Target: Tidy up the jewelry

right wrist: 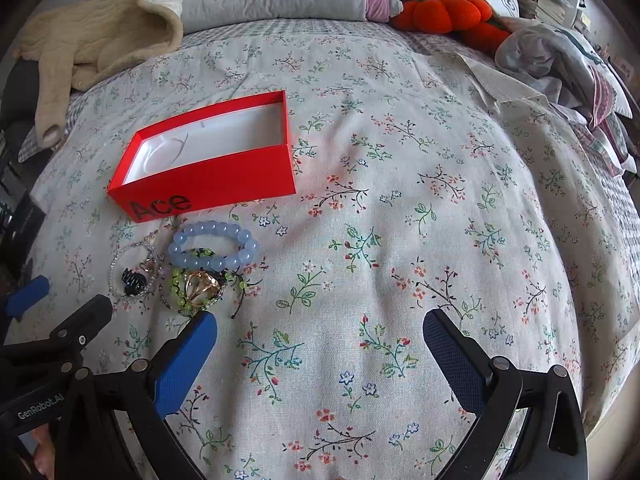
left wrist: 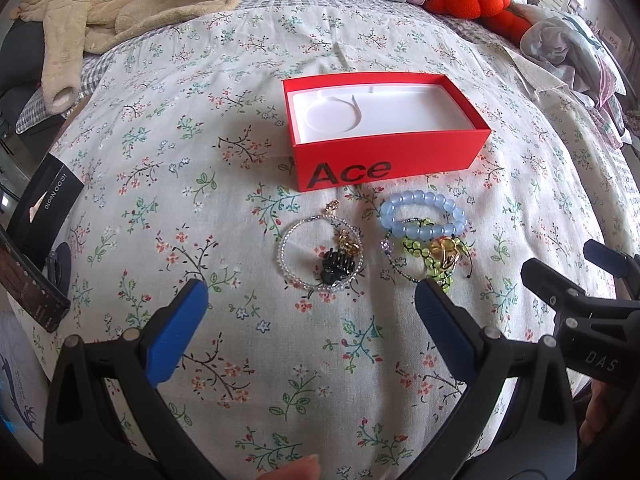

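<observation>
Left wrist: bracelets (left wrist: 320,256) lie beyond both grippers' parted, empty fingers (left wrist: 178,336).

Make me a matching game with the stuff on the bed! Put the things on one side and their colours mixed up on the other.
Things:
1. box
2. big-bead bracelet
3. hair claw
4. left gripper finger pads

Colours:
A. black
B. pale blue
C. red outside, white inside
D. dark blue

Pairs: 1-C, 2-B, 3-A, 4-D
</observation>
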Demonstrator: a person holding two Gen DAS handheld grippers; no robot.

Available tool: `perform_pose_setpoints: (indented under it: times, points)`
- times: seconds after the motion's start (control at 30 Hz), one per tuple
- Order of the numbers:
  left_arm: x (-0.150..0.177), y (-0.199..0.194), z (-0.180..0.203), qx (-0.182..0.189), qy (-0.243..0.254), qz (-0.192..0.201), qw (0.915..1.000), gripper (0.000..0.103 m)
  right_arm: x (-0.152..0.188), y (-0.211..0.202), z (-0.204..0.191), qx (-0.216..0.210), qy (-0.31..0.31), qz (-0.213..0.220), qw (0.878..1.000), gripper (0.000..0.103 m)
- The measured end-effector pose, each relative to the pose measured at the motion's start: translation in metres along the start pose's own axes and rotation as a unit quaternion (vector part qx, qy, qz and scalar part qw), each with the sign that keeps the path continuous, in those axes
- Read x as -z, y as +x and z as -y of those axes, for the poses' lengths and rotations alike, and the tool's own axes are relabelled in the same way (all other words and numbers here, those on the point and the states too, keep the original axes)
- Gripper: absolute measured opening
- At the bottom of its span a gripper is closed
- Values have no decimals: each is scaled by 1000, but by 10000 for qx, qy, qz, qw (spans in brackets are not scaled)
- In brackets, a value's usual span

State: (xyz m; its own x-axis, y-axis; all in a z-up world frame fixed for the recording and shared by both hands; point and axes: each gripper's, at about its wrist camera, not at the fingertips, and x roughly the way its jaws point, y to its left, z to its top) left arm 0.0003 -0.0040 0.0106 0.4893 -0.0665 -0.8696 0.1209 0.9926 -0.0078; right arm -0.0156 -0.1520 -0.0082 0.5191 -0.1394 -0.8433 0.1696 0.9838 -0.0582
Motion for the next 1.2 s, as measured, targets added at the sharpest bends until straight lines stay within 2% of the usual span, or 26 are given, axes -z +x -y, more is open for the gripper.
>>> perform_pose_setpoints:
  times: [0.87, 1.2]
  points:
    - [-3, 5, 1, -19, 157, -110, 9998, 103, -5, -4, -5, 56, -202, 53, 9998, 103]
    - [-28, 0, -10, 11, 369, -123, 9992, 103, -21, -7, -6, -108, -391, -114, 9991, 103]
